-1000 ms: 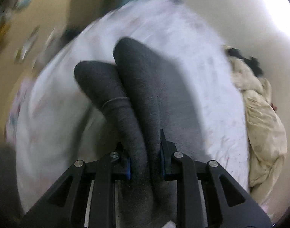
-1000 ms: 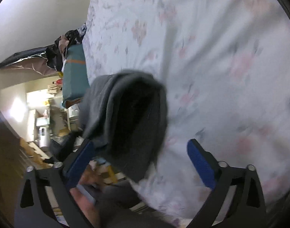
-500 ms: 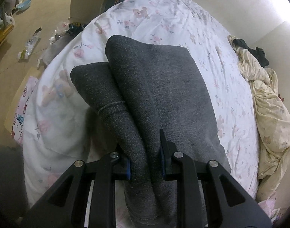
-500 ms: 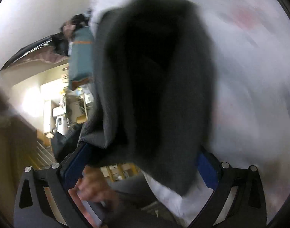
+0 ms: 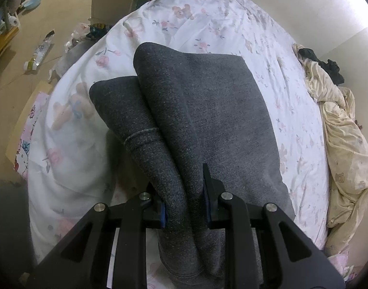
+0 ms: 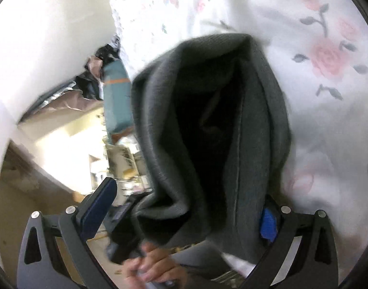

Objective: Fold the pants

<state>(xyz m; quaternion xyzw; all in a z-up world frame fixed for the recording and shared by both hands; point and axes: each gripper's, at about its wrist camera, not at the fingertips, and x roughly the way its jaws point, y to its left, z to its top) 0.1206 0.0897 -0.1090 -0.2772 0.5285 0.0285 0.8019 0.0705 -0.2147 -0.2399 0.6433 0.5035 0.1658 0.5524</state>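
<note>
Dark grey pants [image 5: 208,110] lie folded on the flowered bed sheet [image 5: 232,24], their near end bunched and raised. My left gripper [image 5: 184,192] is shut on that bunched fabric, its blue pads pressing both sides. In the right wrist view a hanging fold of the pants [image 6: 208,120] fills the middle, dark inside. My right gripper [image 6: 188,197] stands open around it. Its left finger [image 6: 99,204] is clear of the cloth, and its right finger [image 6: 268,224] is partly covered by it. A hand [image 6: 150,267] shows below the fold.
A cream blanket [image 5: 340,144] and dark clothes [image 5: 328,65] are heaped along the bed's right side by the wall. The floor at the left holds a bottle [image 5: 39,53], bags and a blue bowl [image 5: 32,0]. A teal object [image 6: 116,96] stands beyond the bed.
The right gripper moved in toward the hanging fold, which now fills its view between the open jaws. The left gripper kept its hold in place.
</note>
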